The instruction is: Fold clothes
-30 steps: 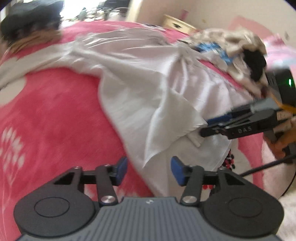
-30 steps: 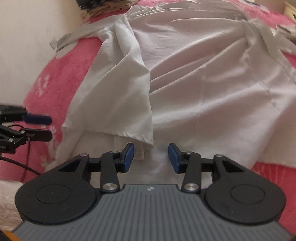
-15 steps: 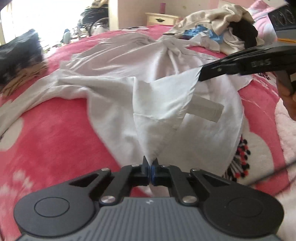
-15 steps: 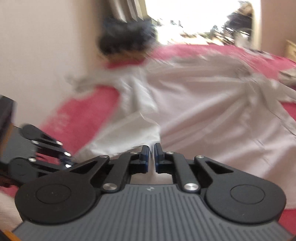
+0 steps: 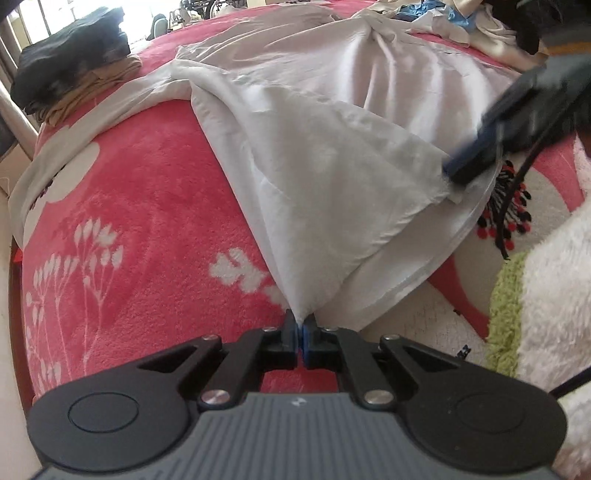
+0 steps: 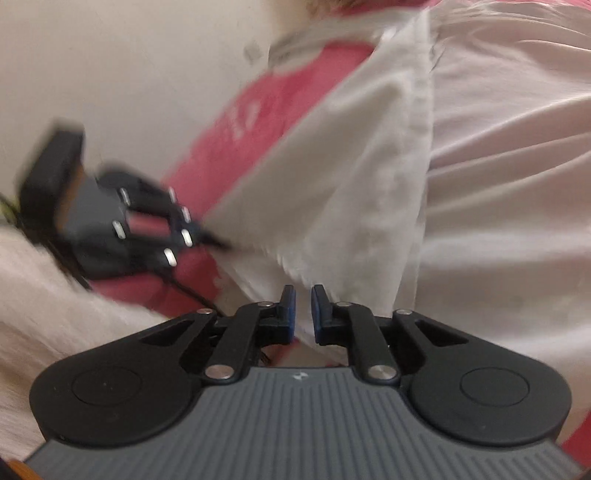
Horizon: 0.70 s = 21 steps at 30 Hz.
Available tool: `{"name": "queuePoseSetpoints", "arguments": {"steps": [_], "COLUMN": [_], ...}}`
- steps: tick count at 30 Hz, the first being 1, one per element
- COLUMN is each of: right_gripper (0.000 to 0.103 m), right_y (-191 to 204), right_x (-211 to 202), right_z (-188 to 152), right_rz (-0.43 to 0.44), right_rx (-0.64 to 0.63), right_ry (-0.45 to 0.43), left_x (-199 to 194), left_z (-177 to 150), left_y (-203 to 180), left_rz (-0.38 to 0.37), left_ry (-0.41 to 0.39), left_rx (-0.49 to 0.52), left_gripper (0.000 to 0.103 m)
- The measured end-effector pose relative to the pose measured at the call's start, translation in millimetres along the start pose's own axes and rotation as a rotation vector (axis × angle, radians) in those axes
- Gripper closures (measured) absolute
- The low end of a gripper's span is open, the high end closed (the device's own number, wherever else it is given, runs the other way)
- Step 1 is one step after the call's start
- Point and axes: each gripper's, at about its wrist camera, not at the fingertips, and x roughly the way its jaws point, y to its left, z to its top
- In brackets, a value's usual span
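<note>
My white garment [image 5: 325, 155] lies on a pink blanket [image 5: 147, 206] with white floral print; black, blue-padded grippers.

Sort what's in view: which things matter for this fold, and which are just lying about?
In use:
pale grey thin-cloth garment
left gripper
right gripper

Lying about:
folded black and tan clothes stack
heap of unfolded mixed clothes
pink floral fleece blanket
</note>
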Motion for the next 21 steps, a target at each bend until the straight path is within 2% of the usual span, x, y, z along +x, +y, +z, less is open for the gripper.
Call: {"name": "queuePoseSetpoints", "arguments": {"steps": [1, 3, 6, 11, 15, 21], "right_gripper": [0.081, 0.073, 0.066, 0.06, 0.059, 0.059], "right_y": [-5, -19, -46, -90, -111, -139], "right_x": [-10, -28, -48, -48, -15, 57], "right_z": [4, 13, 40, 115, 174, 255], "right_rz": [0.018, 0.049, 0.073, 0.027, 0.041, -0.016], "right_rx": [0.046, 0.14, 0.284, 0.396, 0.397, 0.396], "right_ry": [-0.04, -0.122, -0.235, -0.328, -0.351, -0.306], "left_x": [0, 1, 5, 6, 8, 12], "left_z": [0, 0, -2, -3, -1, 1], "left_y": [0, 0, -1, 0, 5, 13], "left_rz": [-0.002, -0.002, -0.005, -0.018, -0.042, -0.089], "left_ry": [0.002, 0.004, 0.006, 0.011, 0.023, 0.042], "left_rx": [0.001, 0.009, 0.015, 0.007, 0.003, -0.006], "left_gripper": [0.1, 0.1, 0.099, 0.098, 0.098, 0.098]}}
